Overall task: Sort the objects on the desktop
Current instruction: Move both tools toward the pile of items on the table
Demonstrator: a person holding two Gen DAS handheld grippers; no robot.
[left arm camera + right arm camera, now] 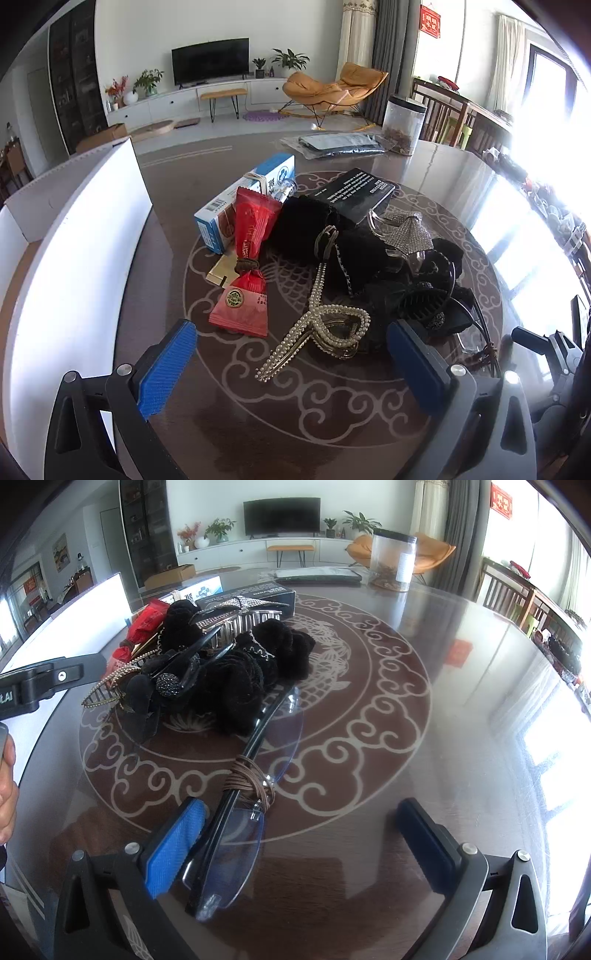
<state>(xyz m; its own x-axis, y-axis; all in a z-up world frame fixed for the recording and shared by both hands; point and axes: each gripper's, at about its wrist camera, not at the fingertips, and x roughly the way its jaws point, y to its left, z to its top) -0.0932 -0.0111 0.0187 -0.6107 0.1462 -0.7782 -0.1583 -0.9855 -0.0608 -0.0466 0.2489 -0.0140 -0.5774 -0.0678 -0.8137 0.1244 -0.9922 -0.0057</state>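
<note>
A heap of small things lies on the round table [258, 424]. In the left wrist view: a red snack packet [248, 273], a blue-and-white box [243, 199], a black box [354, 195], a pearl hair clip [321, 332], a rhinestone clip [406, 232] and black scrunchies [354, 254]. My left gripper [291, 365] is open, just in front of the pearl clip. In the right wrist view, folded glasses [229, 842] with a brown hair tie [251, 779] around them lie between the fingers of my open right gripper [299, 845], against the left pad [173, 853]. The black heap [236, 668] lies beyond.
A white open box [85, 236] stands at the left of the table. A clear jar [402, 125] and a flat plastic-wrapped packet [340, 144] sit at the far side. The left gripper's body [44, 683] shows in the right wrist view. Chairs stand at the right.
</note>
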